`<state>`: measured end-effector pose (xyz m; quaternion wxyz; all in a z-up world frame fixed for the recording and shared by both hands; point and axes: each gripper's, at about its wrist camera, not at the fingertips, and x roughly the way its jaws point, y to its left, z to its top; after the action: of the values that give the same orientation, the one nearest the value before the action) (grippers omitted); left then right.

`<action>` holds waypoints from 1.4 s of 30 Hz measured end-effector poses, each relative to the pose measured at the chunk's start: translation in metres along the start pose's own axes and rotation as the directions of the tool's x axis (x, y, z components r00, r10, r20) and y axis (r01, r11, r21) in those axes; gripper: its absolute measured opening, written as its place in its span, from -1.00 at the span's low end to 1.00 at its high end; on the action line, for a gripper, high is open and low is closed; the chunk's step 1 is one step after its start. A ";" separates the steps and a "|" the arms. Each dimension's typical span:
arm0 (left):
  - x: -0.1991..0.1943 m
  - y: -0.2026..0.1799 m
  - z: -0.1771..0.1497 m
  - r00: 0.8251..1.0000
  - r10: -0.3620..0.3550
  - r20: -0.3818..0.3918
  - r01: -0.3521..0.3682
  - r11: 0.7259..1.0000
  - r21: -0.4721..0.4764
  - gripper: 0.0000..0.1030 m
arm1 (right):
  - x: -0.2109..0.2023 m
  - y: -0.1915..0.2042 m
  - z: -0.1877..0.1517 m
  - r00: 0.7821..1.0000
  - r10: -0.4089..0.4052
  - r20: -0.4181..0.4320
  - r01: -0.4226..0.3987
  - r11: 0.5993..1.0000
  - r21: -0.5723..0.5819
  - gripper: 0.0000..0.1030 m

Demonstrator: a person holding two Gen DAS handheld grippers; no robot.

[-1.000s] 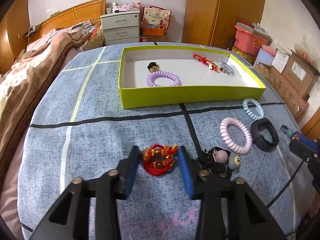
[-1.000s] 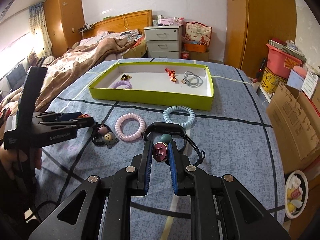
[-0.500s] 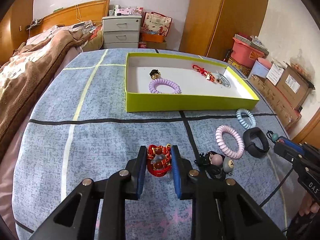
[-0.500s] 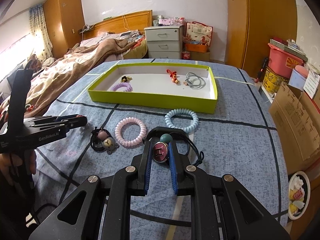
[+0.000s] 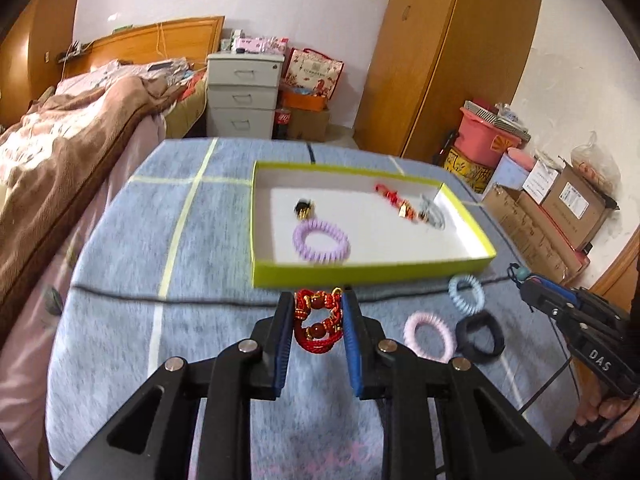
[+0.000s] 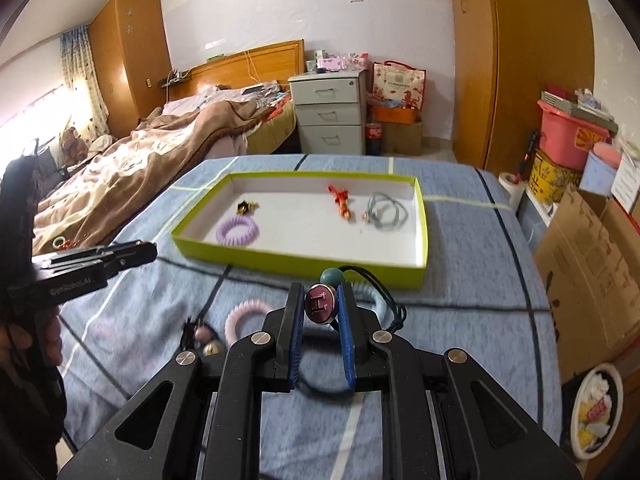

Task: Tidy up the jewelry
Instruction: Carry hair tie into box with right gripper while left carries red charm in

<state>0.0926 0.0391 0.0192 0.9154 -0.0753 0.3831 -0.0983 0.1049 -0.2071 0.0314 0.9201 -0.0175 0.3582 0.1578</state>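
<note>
1. Red bracelet (image 5: 318, 322) is pinched in the left gripper (image 5: 316, 320); the tray (image 5: 360, 270) lies straight ahead, just beyond
2. Right gripper (image 6: 322, 312) clamps a charm (image 6: 320, 304), tray (image 6: 296, 258) ahead, slightly left

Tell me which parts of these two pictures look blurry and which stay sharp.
Left wrist view: the green tray and blue cloth smear with motion, while the red bracelet in the jaws stays sharp. Right wrist view: the tray blurs likewise; the H charm is crisp.
</note>
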 end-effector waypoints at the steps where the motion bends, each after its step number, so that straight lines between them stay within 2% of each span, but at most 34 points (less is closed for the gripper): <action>1: 0.000 -0.001 0.007 1.000 -0.004 0.006 0.004 1.000 0.002 -0.52 | 0.003 0.000 0.005 1.000 0.004 0.002 -0.004 1.000 -0.005 -0.66; 9: 0.014 -0.007 0.050 0.998 -0.039 0.041 0.038 0.999 0.030 -0.52 | 0.031 -0.004 0.032 1.000 0.012 -0.022 -0.013 0.999 -0.042 -0.66; 12: 0.030 -0.007 0.063 0.998 -0.060 0.018 0.060 0.998 0.015 -0.52 | 0.045 -0.011 0.038 0.999 -0.001 -0.042 -0.001 0.999 -0.041 -0.66; 15: 0.043 -0.013 0.072 0.999 -0.041 0.017 0.040 0.998 0.041 -0.52 | 0.057 -0.020 0.043 0.998 -0.008 -0.055 0.006 0.999 -0.033 -0.66; 17: 0.055 -0.016 0.077 0.998 -0.067 -0.008 0.067 0.997 0.029 -0.52 | 0.066 -0.027 0.046 0.997 -0.012 -0.070 0.010 1.000 -0.025 -0.66; 19: 0.065 -0.020 0.079 0.998 -0.062 -0.019 0.062 0.998 0.022 -0.52 | 0.073 -0.032 0.047 0.996 -0.007 -0.084 0.006 1.000 -0.015 -0.66; 21: 0.075 -0.028 0.080 0.999 -0.041 -0.024 0.042 0.997 0.059 -0.52 | 0.082 -0.036 0.047 0.994 -0.017 -0.104 0.015 1.000 -0.013 -0.66; 24: 0.095 -0.032 0.081 0.994 -0.075 -0.073 0.078 0.996 0.036 -0.52 | 0.091 -0.039 0.046 0.992 -0.022 -0.124 0.020 1.000 -0.015 -0.66; 29: 0.115 -0.039 0.079 0.992 -0.065 -0.108 0.071 0.996 0.049 -0.52 | 0.103 -0.045 0.044 0.988 -0.015 -0.154 0.013 1.000 -0.016 -0.66; 42: 0.147 -0.044 0.070 0.981 -0.038 -0.192 0.050 0.997 0.058 -0.51 | 0.118 -0.048 0.040 0.980 0.000 -0.200 -0.005 1.000 -0.025 -0.66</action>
<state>0.2383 -0.0340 -0.0233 0.8739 -0.0451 0.4641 -0.1375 0.2276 -0.2137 -0.0213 0.8790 -0.0443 0.4467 0.1610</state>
